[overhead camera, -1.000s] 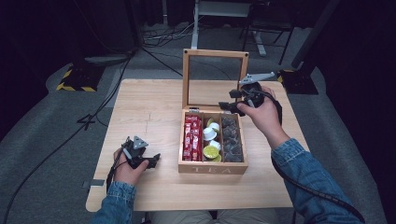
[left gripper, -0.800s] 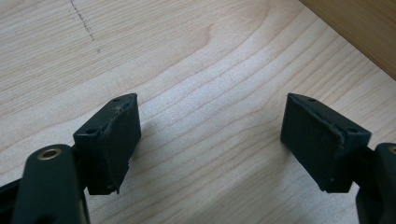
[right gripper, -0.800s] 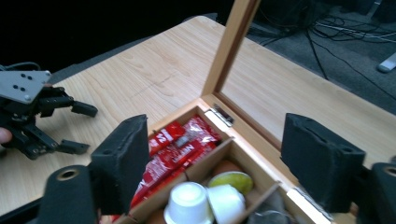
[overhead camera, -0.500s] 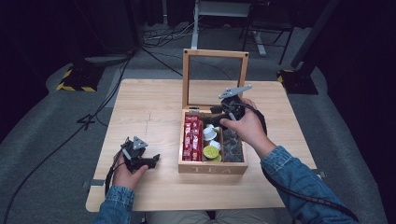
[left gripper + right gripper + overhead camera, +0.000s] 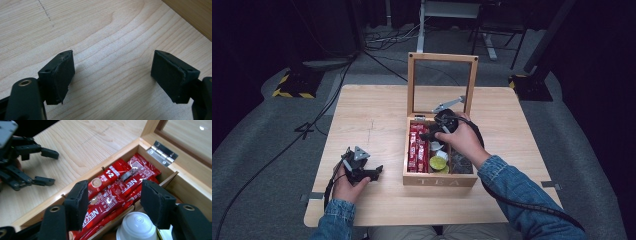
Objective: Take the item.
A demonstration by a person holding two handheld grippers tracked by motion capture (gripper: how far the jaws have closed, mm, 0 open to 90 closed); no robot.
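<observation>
Right gripper (image 5: pixel 113 200), jaws apart and just closing, hovers over red coffee sticks (image 5: pixel 112 192) in the wooden box (image 5: pixel 439 180); left gripper (image 5: pixel 112 75) rests open on the table (image 5: pixel 105 32).

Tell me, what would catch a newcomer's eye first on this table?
Probably the open wooden tea box at the table's middle, its glass lid standing upright, with bright red coffee sticks packed in its left compartment. The right gripper hangs over those sticks, jaws apart and just closing, while the left gripper rests open on the bare table.
</observation>
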